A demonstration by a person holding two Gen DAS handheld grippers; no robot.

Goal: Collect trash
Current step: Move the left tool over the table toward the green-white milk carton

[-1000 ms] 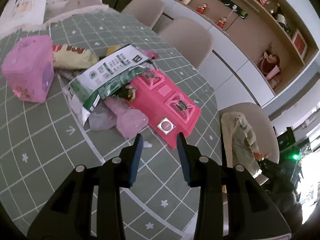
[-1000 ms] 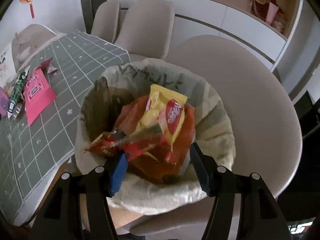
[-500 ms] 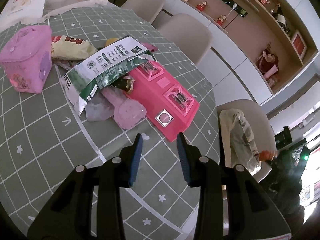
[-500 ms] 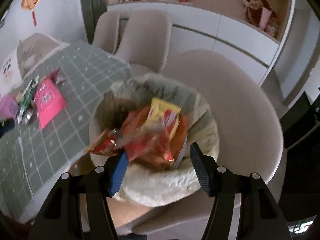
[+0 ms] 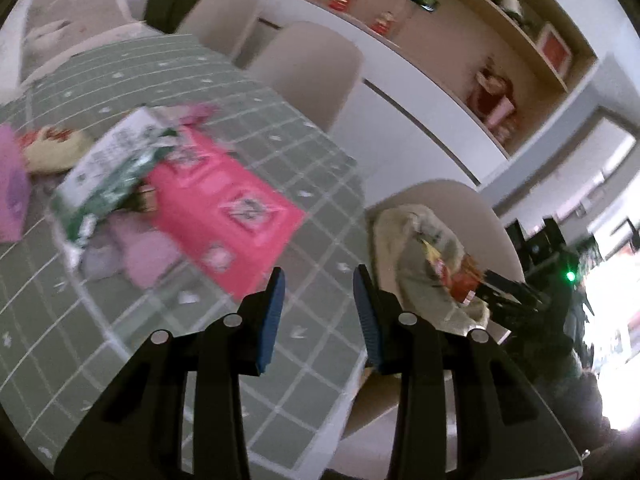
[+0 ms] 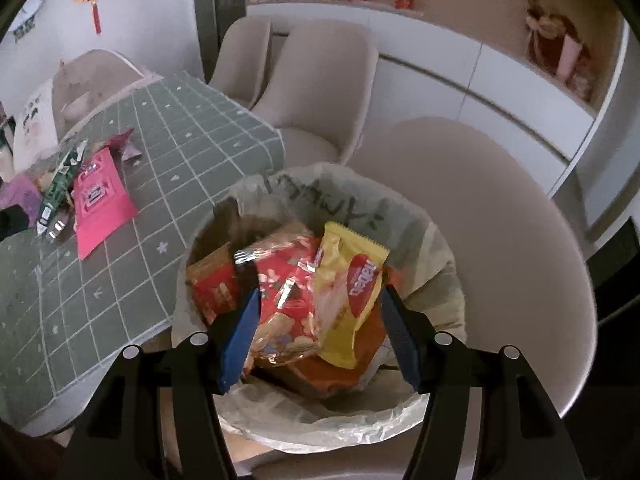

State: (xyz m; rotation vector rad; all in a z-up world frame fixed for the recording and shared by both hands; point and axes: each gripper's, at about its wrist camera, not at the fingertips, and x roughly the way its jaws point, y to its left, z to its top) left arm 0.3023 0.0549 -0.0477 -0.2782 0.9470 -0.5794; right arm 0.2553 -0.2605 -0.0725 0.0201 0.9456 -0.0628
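A bin lined with a pale bag [image 6: 424,236] stands on a beige chair beside the table and holds snack wrappers: a yellow one [image 6: 356,280] and red ones [image 6: 280,280]. My right gripper [image 6: 320,300] is open just above the bin, with nothing between its fingers. My left gripper [image 5: 318,284] is open and empty above the table's near edge. On the green checked tablecloth [image 5: 248,104] lie a pink flat package [image 5: 228,208], a green-white bag [image 5: 116,164], a yellow-red wrapper [image 5: 52,148] and pale pink pieces [image 5: 140,252]. The bin [image 5: 424,264] shows right of the left gripper.
Beige chairs [image 6: 320,92] stand along the table's far side. A white cabinet with shelves of ornaments [image 6: 460,76] runs along the wall. A purple soft object [image 5: 10,188] lies at the table's left. The chair seat [image 6: 520,248] spreads around the bin.
The red wrapper that hung at my right gripper's left finger now lies in the bin. My left gripper has swung right, away from the trash pile toward the bin.
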